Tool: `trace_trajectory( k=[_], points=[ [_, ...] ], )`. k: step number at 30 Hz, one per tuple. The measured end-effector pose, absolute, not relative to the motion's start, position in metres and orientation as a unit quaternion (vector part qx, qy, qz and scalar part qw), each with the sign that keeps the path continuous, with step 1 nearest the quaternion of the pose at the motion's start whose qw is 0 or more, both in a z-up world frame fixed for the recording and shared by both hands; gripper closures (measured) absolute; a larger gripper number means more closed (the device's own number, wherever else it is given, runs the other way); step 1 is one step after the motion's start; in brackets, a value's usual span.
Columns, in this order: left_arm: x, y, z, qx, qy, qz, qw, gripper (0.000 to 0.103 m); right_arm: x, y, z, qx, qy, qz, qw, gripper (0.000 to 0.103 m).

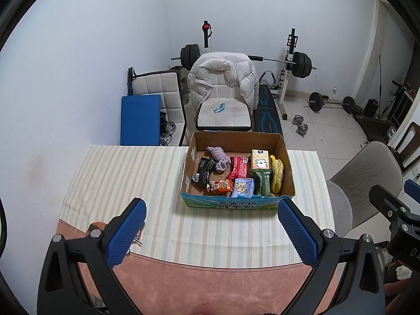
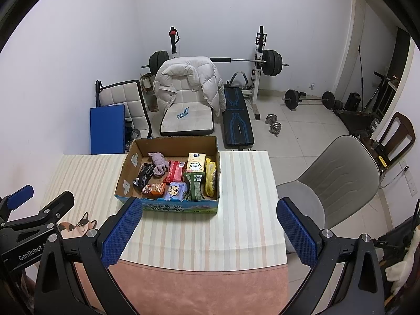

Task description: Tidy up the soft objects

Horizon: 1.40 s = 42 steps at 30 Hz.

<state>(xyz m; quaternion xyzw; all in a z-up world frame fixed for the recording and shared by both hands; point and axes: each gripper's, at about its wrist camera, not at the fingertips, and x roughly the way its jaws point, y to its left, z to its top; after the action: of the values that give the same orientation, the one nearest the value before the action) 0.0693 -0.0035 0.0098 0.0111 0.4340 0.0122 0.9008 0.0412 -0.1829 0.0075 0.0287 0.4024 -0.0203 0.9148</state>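
Observation:
An open cardboard box (image 1: 287, 168) (image 2: 126, 173) stands on the striped tablecloth (image 1: 126, 173) (image 2: 241, 183). Inside lie a purple sock (image 1: 219, 157) (image 2: 158, 164), a black packet (image 1: 203, 174), a red packet (image 1: 240, 168), an orange snack bag (image 1: 221, 185), a light blue tissue pack (image 1: 244, 187) (image 2: 176, 190), a yellow tissue pack (image 1: 260, 159) (image 2: 195, 163), a green packet (image 1: 263, 182) and a yellow bag (image 1: 277, 173). My left gripper (image 1: 211, 229) hovers open before the box, holding nothing. My right gripper (image 2: 208, 227) is open too, near the box's front right.
A cat-print item (image 2: 78, 225) lies at the table's left front edge. A grey chair (image 2: 338, 173) stands right of the table. Behind are a chair with a white jacket (image 1: 223, 78), a blue mat (image 1: 140, 119), a weight bench (image 2: 237, 118) and dumbbells (image 2: 274, 124).

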Motion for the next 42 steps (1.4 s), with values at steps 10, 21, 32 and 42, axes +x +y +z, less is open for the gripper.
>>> trace_trajectory(
  k=[10, 21, 32, 42],
  points=[
    [0.069, -0.001, 0.011, 0.011, 0.434, 0.01, 0.901, 0.0, 0.04, -0.183, 0.007, 0.028, 0.401, -0.022, 0.915, 0.0],
    [0.07, -0.003, 0.015, 0.011, 0.433, 0.008, 0.901, 0.0, 0.041, -0.184, 0.008, 0.027, 0.402, -0.02, 0.915, 0.0],
    [0.069, -0.004, 0.021, 0.015, 0.426, 0.018, 0.904, 0.0, 0.037, -0.192, 0.009, 0.027, 0.403, -0.022, 0.915, 0.0],
    [0.068, -0.005, 0.026, 0.017, 0.421, 0.018, 0.907, 0.0, 0.038, -0.193, 0.013, 0.022, 0.399, -0.023, 0.916, 0.0]
  ],
)
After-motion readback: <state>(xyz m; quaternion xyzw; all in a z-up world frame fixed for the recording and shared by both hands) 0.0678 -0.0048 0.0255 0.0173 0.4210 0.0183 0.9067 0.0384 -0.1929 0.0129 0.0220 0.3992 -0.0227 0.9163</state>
